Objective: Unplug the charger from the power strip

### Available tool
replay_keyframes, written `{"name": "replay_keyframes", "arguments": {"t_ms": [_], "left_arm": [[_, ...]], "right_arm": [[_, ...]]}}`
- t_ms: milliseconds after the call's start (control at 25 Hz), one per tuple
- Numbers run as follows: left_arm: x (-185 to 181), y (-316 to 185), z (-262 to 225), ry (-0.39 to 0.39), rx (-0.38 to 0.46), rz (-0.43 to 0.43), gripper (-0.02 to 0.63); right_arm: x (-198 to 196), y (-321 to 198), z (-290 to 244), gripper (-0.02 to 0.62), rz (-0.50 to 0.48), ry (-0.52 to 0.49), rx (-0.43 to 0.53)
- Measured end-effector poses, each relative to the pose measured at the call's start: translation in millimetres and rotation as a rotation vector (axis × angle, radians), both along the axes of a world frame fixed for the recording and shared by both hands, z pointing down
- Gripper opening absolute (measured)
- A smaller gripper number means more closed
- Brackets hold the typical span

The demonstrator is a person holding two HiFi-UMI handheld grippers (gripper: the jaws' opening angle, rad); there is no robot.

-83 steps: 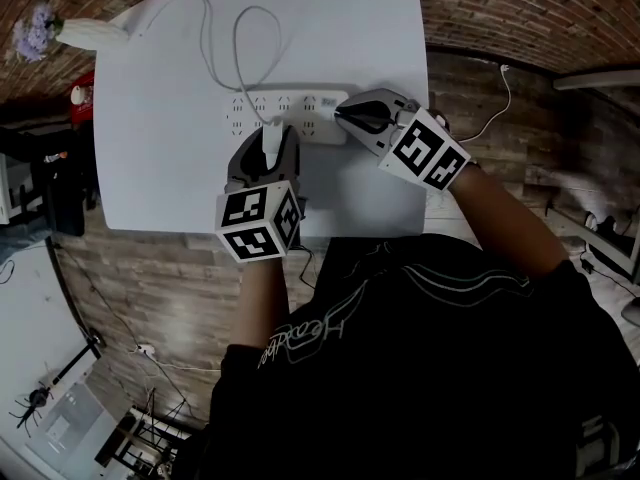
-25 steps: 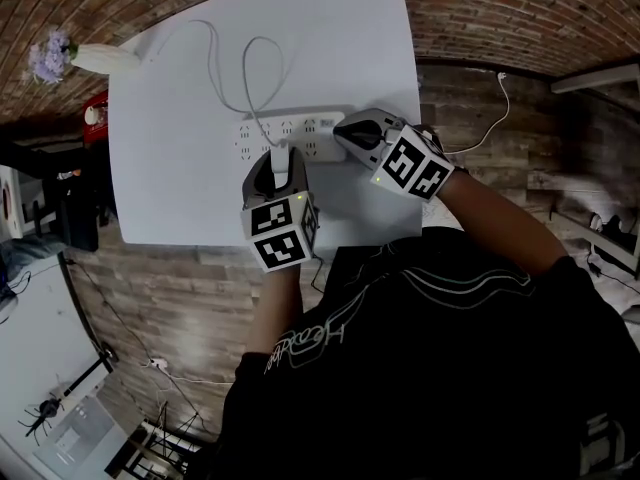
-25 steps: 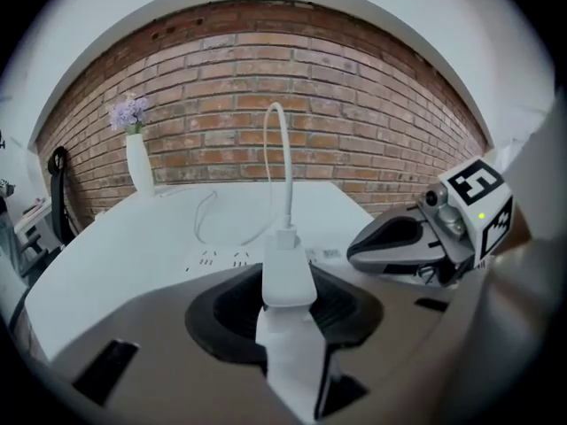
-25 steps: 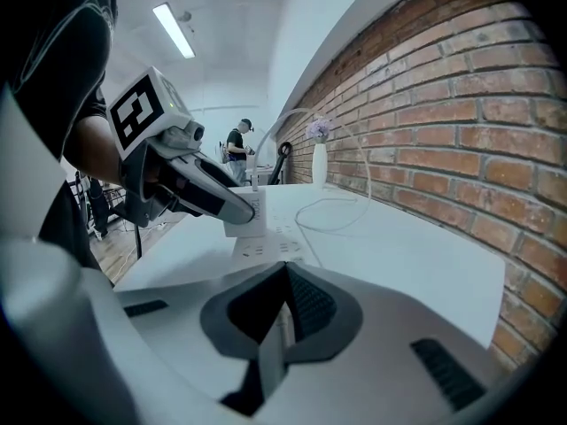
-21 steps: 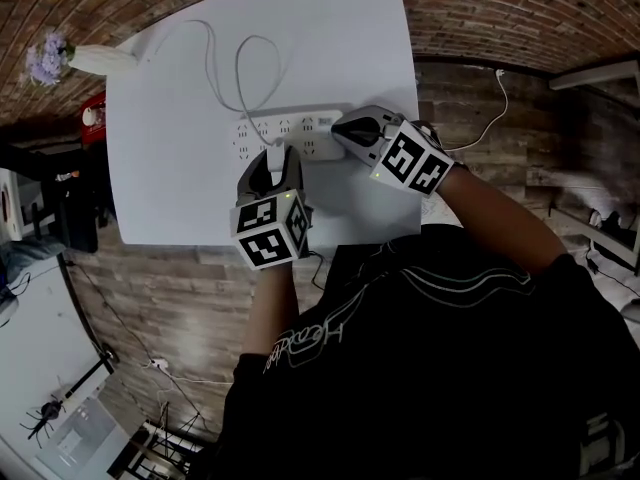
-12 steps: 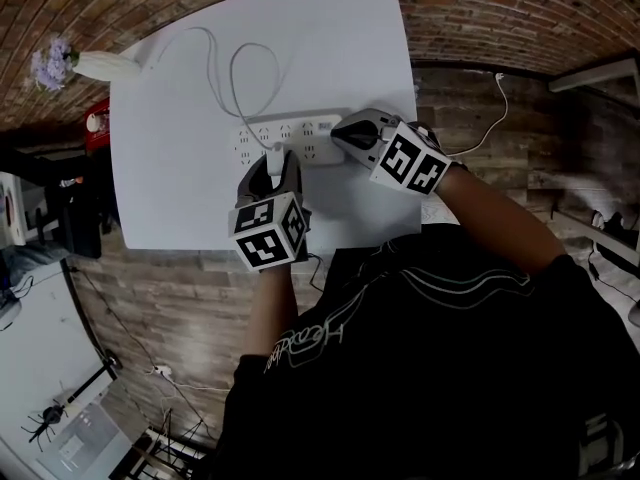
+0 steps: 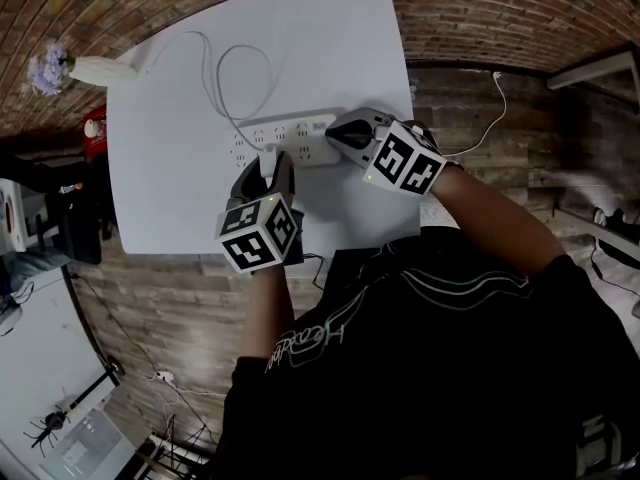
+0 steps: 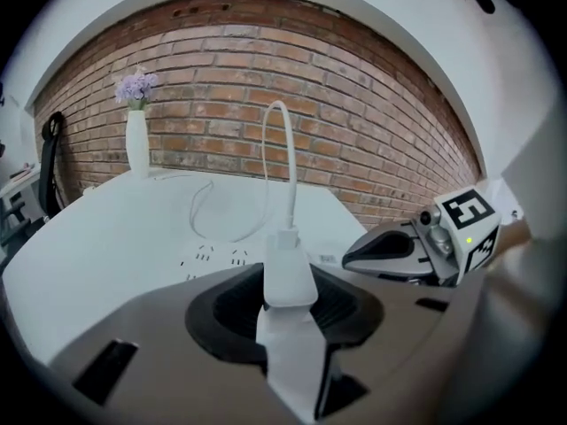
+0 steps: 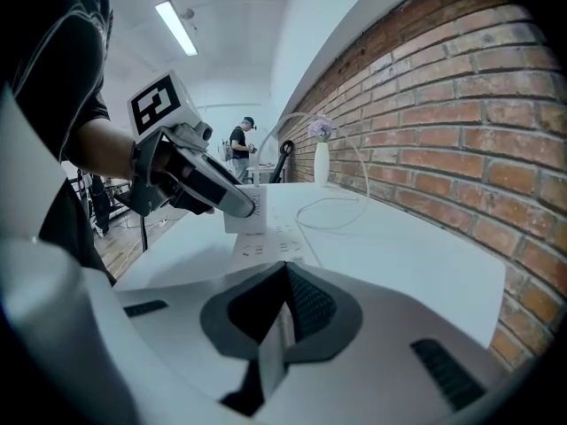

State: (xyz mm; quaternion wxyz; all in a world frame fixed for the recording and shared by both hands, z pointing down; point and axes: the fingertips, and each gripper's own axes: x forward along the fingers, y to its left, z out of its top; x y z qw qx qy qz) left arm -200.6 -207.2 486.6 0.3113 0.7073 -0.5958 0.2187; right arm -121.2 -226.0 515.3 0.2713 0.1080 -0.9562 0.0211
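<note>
**Q:** What did the left gripper point(image 7: 266, 172) hold?

**A:** I had its jaws clamped on the white charger point(image 8: 289, 268), inside the table's point(image 7: 340, 28) near edge and at the near side of the power strip point(image 7: 300, 138). I could not tell whether the prongs were clear of the sockets.

**Q:** And the right gripper point(image 7: 338, 133)?

**A:** Its jaws were pressed together with nothing between them, tips at the strip's right end. Beyond, the cable point(image 7: 235, 68) looped towards the far edge. A vase point(image 7: 95, 67) lay at the far left corner.
</note>
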Motion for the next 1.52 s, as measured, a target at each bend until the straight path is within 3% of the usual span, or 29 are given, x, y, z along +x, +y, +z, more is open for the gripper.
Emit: {"name": "replay_keyframes", "arguments": {"t_ms": [200,280,480,520,640,720,880,1000,1240,1400,1520], "left_arm": [[5,0,-1,-0.151,0.036,0.023,0.137],[6,0,-1,-0.173,0.042,0.022,0.137],[-3,3,-2,0.039,-0.001,-0.036,0.138],[-2,3,-2,0.025,-0.003,-0.026,0.138],[3,2,-4,-0.125,0.011,0.032,0.137],[4,3,-5,-0.139,0.019,0.036,0.137],[-16,1,-19,0.106,0.050,-0.081,0.137],[-33,-5,-42,0.053,0.088,-0.079,0.137],[-19,3,-66,0.299,0.109,-0.075,0.137],[-3,18,-77,0.418,0.119,-0.062,0.137],[9,35,-94,0.452,0.153,-0.047,0.137]], "right_arm": [[-1,0,1,-0.005,0.015,0.008,0.017],[-1,0,1,-0.005,0.021,0.012,0.021],[-1,2,0,-0.005,0.027,0.011,0.018],[-1,1,1,-0.005,0.028,0.014,0.018],[-2,1,1,-0.005,0.034,0.019,0.020],[-3,1,1,-0.005,0.036,0.022,0.024],[-3,2,1,-0.005,0.038,0.033,0.035],[-2,1,1,-0.005,0.048,0.037,0.027],[-2,-1,2,-0.004,0.097,0.052,-0.029],[6,-12,-34,-0.003,0.224,-0.163,-0.102],[18,-3,-62,-0.003,0.253,-0.258,-0.181]]}}
